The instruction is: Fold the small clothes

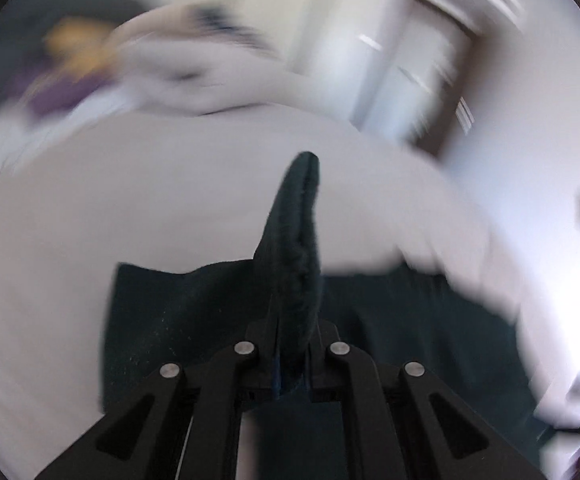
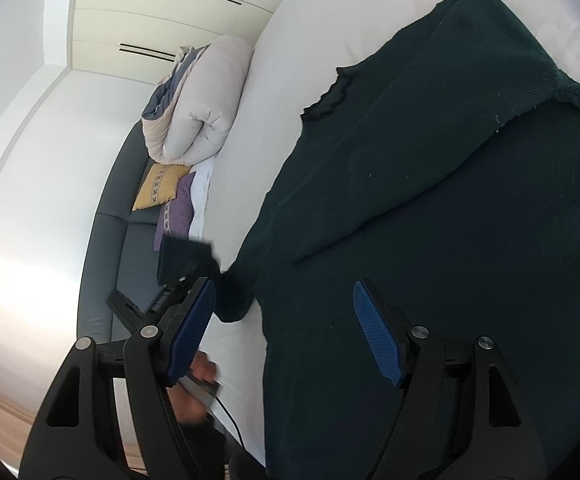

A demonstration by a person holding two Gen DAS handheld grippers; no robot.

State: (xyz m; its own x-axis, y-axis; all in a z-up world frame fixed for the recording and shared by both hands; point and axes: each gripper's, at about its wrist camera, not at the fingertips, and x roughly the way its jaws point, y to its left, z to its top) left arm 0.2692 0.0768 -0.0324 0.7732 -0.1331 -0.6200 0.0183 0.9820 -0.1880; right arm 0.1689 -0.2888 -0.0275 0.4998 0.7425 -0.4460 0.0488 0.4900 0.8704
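On the white bed (image 2: 250,120), a dark green garment (image 2: 450,220) is spread flat. One bunched fold of it (image 1: 296,260) is pinched between the closed left tongs (image 1: 293,344) and sticks up past their tips. The right tongs (image 2: 286,332) are held wide open just above the cloth, nothing gripped. A rolled duvet (image 2: 202,100) and pillows (image 2: 162,186) are seen beyond, well apart.

Your left gripper (image 1: 295,344) was clamped tight on a fold of dark cloth (image 1: 296,248); your right gripper (image 2: 284,332) hung spread wide.
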